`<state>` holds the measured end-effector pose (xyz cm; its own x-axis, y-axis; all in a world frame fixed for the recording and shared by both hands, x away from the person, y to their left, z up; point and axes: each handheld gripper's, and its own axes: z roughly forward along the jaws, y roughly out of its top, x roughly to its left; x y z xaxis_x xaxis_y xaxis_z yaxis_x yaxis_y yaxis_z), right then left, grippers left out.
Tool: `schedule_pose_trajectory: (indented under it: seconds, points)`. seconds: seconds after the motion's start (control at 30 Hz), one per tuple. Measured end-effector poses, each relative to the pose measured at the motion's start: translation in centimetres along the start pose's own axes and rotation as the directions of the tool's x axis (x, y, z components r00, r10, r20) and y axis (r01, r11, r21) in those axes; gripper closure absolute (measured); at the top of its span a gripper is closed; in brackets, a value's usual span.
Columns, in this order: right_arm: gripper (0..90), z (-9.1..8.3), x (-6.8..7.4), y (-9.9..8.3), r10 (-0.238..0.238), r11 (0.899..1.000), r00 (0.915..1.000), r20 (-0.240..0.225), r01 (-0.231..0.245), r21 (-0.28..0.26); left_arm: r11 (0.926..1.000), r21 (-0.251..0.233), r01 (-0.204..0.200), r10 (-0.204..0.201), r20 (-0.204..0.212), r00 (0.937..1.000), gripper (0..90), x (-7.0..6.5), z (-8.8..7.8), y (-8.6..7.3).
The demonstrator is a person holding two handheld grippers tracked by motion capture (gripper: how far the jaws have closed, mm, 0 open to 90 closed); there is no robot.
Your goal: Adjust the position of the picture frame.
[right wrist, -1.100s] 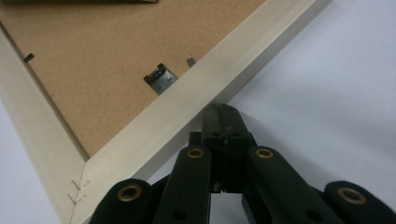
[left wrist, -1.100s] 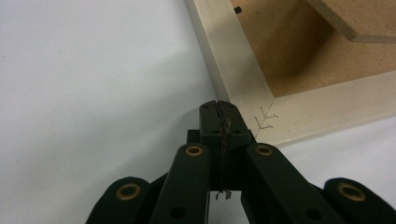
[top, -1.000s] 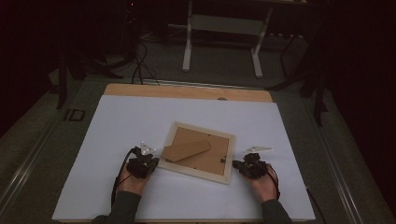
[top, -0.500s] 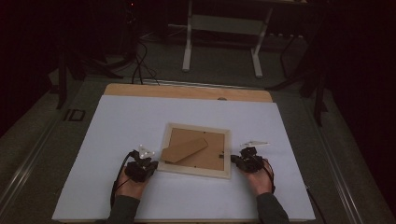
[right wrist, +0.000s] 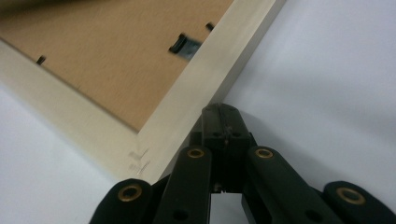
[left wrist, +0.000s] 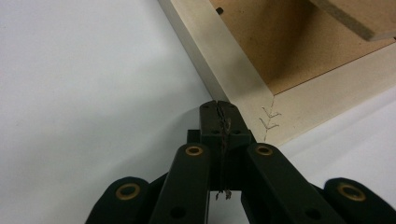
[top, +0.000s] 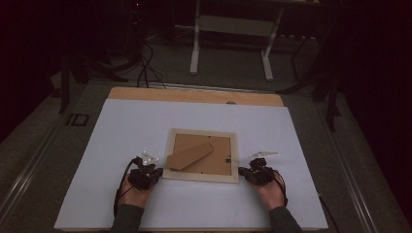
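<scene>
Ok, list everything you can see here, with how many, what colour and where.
Picture frame: one, pale wood with brown backing, face down mid-sheet, between the grippers.
Stand flap: one, brown, on the frame's backing.
White sheet: one, covering the table.
Table: one, wooden edge showing at the far side.
Metal stand: one, pale grey, on the floor beyond the table.
Left gripper: one, black, shut, at the frame's near left corner.
Right gripper: one, black, shut, at its near right corner.
Hands: two, holding the grippers.

High view above the near table (top: 121, 145) edge, facing forward and down, far off, each gripper view close, low, looking along shut jaws, all sharing the frame (top: 200, 175) near corners.
</scene>
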<state>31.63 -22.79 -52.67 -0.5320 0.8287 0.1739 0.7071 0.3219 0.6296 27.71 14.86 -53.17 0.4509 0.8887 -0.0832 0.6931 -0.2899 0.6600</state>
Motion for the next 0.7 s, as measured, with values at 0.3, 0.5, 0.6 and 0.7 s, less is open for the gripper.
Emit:
schedule_pose_trajectory:
  seconds: [0.3, 0.5, 0.6, 0.7]
  points:
    - [90.0, 0.5, 0.0, 0.3, 0.016, 1.000, 0.9992, -0.037, -0.016, -0.008, 0.9993, -0.002, 0.036, -0.036, 0.007, 0.9993, 90.0, 0.8, -0.2, -0.1]
    - [90.0, 1.0, 0.2, 0.7, 0.011, 1.000, 0.9993, -0.037, -0.012, -0.021, 0.9988, 0.000, 0.050, -0.050, 0.011, 0.9987, 90.0, 1.1, -0.3, -0.2]
    - [90.0, 1.0, 0.1, 0.6, 0.009, 1.000, 0.9992, -0.040, -0.010, -0.025, 0.9988, 0.002, 0.049, -0.049, 0.015, 0.9987, 90.0, 1.2, -0.3, -0.2]
    - [90.0, 1.0, 0.1, 0.5, 0.008, 1.000, 0.9989, -0.045, -0.010, -0.029, 0.9988, 0.001, 0.050, -0.050, 0.013, 0.9987, 90.0, 1.2, -0.3, -0.2]
